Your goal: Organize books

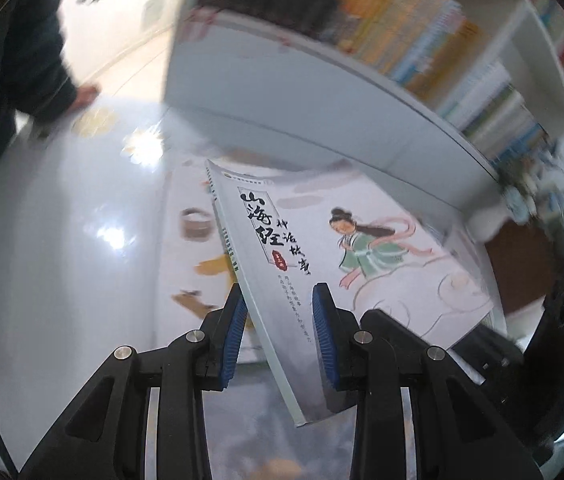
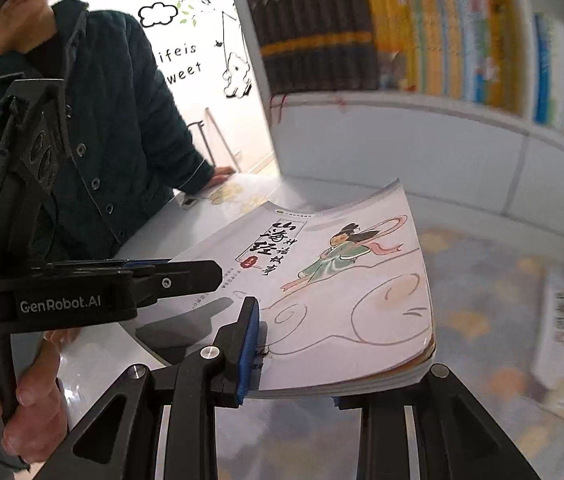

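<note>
Right claw [image 2: 294,354] and left claw [image 1: 278,340] both grasp the white illustrated paperback book [image 2: 342,280]; the book hides the right claw's far finger, and the blurred white bookshelf [image 2: 422,112] stands well ahead.

Both my tools are clamped down, left tool [image 1: 280,334] and right tool [image 2: 294,354], left hand [image 2: 30,392] wrapped round its handle.
</note>
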The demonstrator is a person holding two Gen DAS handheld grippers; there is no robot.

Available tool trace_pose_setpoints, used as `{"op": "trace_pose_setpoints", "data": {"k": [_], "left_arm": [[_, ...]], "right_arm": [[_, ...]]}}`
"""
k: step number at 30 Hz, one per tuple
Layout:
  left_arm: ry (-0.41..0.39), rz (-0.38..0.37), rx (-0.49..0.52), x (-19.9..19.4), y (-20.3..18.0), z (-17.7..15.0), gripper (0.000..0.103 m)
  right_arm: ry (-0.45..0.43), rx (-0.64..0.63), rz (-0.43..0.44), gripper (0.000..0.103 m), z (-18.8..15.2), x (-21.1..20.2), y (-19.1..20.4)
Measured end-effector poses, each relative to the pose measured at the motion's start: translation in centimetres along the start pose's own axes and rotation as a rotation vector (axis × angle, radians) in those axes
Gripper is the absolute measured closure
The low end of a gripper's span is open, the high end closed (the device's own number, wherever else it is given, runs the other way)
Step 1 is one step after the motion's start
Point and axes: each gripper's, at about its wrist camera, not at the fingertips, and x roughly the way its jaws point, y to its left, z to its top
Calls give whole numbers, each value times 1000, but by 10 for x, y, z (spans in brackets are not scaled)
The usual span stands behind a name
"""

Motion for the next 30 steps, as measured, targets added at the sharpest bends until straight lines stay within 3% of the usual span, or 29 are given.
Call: {"op": "trace_pose_setpoints", "data": {"k": [5,10,18,23,26,28,30], "left_arm": [[40,-19,-99,26,35,4,74],[56,-1,-138,37,49,4,74],[30,29,-190,23,64,-4,71],[12,73,-189,-1,58,-18,71],[33,77,-151,-12,43,-32,68],[68,60,-124,-13,29,-41,65],[99,43,-105,-13,15,-50,55]], "right_arm": [[90,97,30,75,-1,49,-4],[131,101,32,75,-1,72,-1],[232,168,66,71,-5,96,-11],[313,131,123,62,-4,95,-12],[358,169,176,50,-14,78,-26],[374,196,186,49,-31,57,-38],[422,251,160,40,-59,36,-56]]}}
